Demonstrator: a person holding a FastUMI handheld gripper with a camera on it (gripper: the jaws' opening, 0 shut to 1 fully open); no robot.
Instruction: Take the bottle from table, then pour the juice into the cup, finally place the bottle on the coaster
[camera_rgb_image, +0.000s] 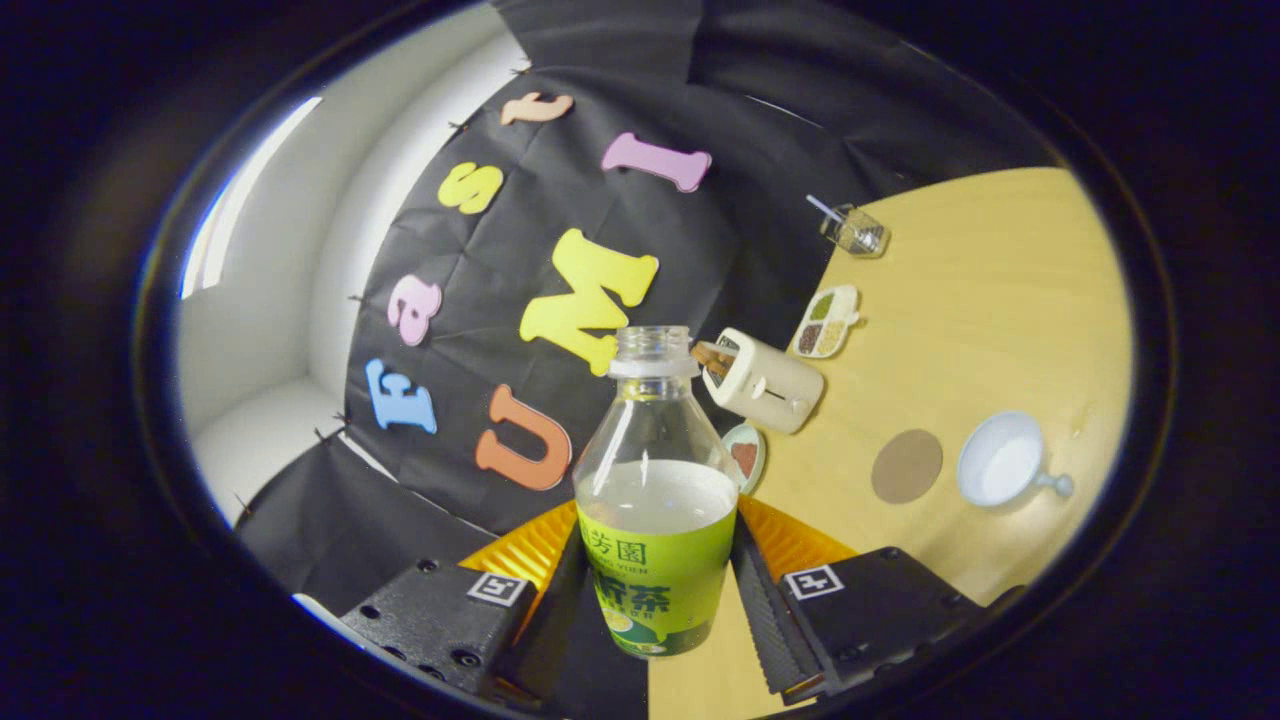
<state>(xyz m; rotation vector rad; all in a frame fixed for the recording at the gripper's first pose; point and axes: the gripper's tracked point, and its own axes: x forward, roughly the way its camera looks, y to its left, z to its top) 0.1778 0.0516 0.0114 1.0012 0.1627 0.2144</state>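
Note:
An uncapped clear bottle (655, 480) with a green label and pale juice stands between my fingers, and my gripper (655, 600) is shut on the bottle at its label. The whole scene appears tilted, with the wooden table (1000, 300) rising to the right. A white cup (1003, 460) with a handle sits on the table beyond the right finger, its mouth facing me. A round brown coaster (906, 466) lies flat just beside the cup, between it and the bottle.
A cream toaster (765, 380) with toast stands behind the bottle. Near it lie a small dish (745, 455) and a divided plate of grains (826, 322). A glass jar with a straw (855, 230) stands farther back by the black cloth wall.

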